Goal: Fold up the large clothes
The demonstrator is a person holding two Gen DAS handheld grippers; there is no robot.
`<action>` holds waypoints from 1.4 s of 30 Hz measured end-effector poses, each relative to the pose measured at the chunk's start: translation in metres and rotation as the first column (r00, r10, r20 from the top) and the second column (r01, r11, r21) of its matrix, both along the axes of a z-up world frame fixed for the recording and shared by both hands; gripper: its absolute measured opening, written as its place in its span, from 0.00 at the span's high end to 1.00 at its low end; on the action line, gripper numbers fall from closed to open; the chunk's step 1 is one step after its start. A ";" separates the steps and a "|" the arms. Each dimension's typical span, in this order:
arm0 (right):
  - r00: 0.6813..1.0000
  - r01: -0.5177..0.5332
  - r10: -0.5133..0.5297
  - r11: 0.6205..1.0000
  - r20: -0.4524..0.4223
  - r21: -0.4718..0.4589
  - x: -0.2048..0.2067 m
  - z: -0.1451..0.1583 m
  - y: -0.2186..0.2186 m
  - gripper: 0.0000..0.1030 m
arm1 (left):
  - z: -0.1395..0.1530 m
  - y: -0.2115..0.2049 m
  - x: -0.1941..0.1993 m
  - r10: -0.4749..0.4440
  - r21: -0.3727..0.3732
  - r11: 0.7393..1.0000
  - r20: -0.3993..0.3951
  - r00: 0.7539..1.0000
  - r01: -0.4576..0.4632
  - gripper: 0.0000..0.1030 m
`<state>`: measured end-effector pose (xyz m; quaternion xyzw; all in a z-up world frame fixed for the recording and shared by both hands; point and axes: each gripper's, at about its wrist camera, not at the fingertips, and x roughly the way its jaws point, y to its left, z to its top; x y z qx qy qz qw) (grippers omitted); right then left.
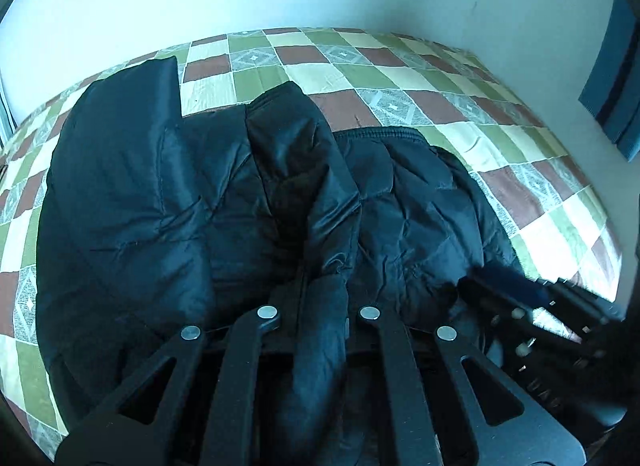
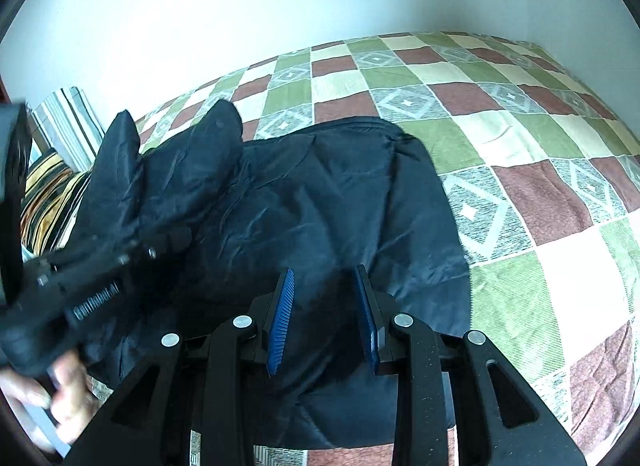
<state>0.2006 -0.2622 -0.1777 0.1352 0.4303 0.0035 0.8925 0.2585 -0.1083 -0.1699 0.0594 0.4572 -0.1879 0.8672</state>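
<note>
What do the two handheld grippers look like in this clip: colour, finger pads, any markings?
Both are black linkage frames with round silver pivot pins. The right gripper has ribbed blue pads on its fingers. The left gripper has slotted black arms; its pads are hidden by the black jacket. From the right wrist view, white lettering, too blurred to read, marks its side.

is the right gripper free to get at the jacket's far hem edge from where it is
Probably yes: the right gripper hangs over the black jacket with jaws apart and empty, and nothing lies between it and the far hem on the quilt.
</note>
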 end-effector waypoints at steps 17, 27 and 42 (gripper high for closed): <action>1.000 0.015 -0.015 1.000 0.003 -0.005 -0.009 0.009 -0.009 0.70 | -0.004 -0.003 -0.016 0.029 0.004 1.000 0.065 0.997 -0.029 0.90; 0.999 0.009 -0.008 0.999 0.031 -0.035 -0.021 0.026 -0.001 0.69 | 0.043 0.010 -0.047 0.043 -0.090 0.995 0.118 0.992 -0.032 0.64; 0.990 -0.087 0.096 0.992 0.107 -0.086 -0.026 0.071 0.059 0.56 | 0.113 0.136 -0.080 0.254 -0.099 0.967 0.272 0.928 -0.235 0.47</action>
